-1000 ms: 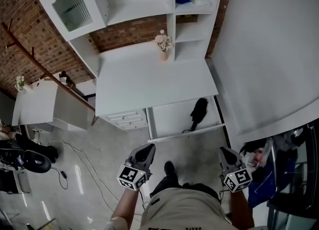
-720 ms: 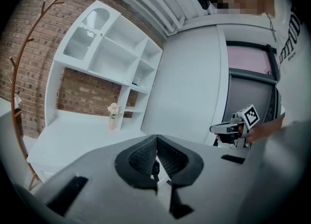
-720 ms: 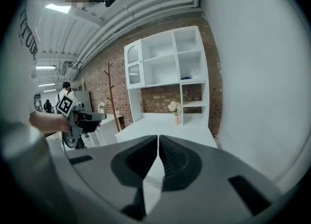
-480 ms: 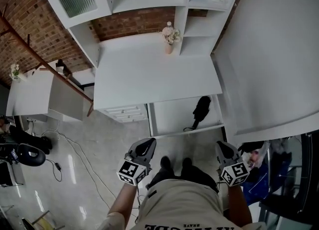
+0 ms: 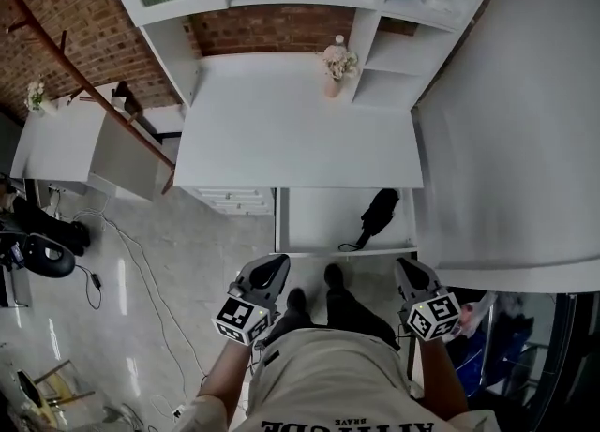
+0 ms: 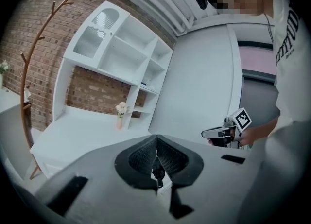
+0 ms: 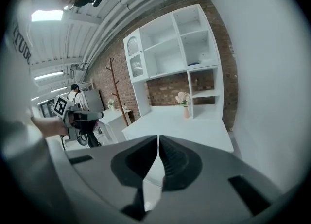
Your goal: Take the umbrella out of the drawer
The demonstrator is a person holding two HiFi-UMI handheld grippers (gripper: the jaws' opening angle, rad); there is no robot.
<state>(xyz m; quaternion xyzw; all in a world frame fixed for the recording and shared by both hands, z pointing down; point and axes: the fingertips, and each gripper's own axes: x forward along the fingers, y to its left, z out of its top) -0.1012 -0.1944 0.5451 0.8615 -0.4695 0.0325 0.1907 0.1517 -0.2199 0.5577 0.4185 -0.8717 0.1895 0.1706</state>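
Head view looks steeply down on the open drawer (image 5: 314, 219) under the white tabletop (image 5: 291, 140); the black umbrella (image 5: 379, 213) lies folded at its right end, a thin strap trailing toward the front edge. Both tongs hang on the near side of the drawer front, clear of the umbrella. The left tongs (image 5: 273, 265) sit well off to its left and the right tongs (image 5: 407, 268) nearer, just right of it — each pair pressed together on nothing.
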